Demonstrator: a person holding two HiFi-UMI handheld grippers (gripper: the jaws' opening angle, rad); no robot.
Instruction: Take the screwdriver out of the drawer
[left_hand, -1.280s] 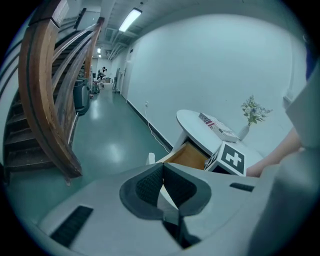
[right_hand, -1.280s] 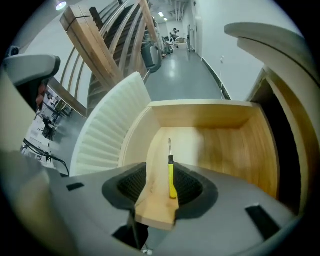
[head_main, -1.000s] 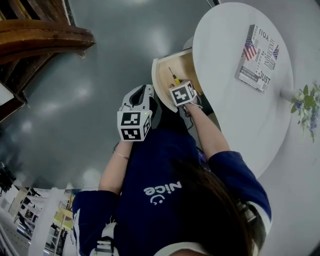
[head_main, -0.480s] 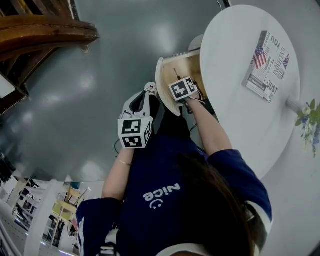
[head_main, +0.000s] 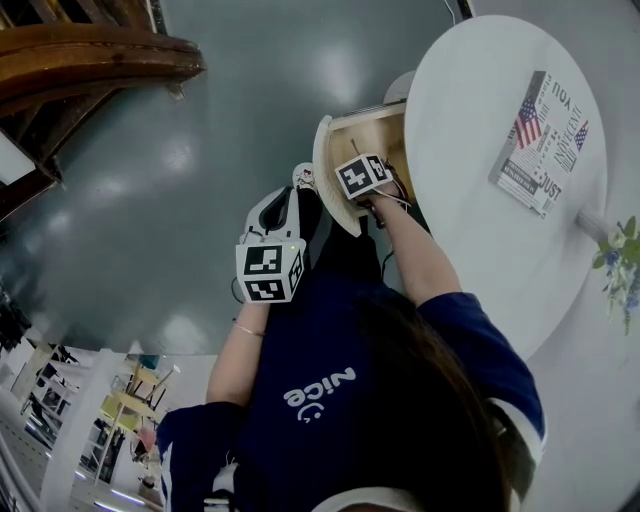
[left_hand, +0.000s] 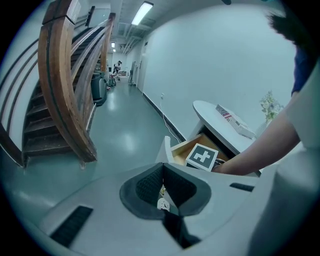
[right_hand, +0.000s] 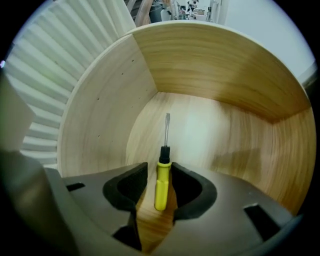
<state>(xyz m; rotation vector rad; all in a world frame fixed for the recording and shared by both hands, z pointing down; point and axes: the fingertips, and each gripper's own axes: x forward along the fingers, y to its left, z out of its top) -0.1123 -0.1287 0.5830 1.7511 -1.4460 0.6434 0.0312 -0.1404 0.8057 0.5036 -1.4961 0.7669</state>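
Right gripper (right_hand: 160, 169) is reaching down into the open wooden drawer (right_hand: 215, 70). The yellow-handled screwdriver (right_hand: 161, 192) lies flat on the drawer floor, handle sitting right between the 2 jaws. They've just been closing in on it but aren't clamped yet, you can see a gap on the handle's left side. Left gripper (left_hand: 161, 170) hangs near the drawer front, jaws pinched together on nothing I can make out. The drawer sticks out from under the round white table (head_main: 470, 150).
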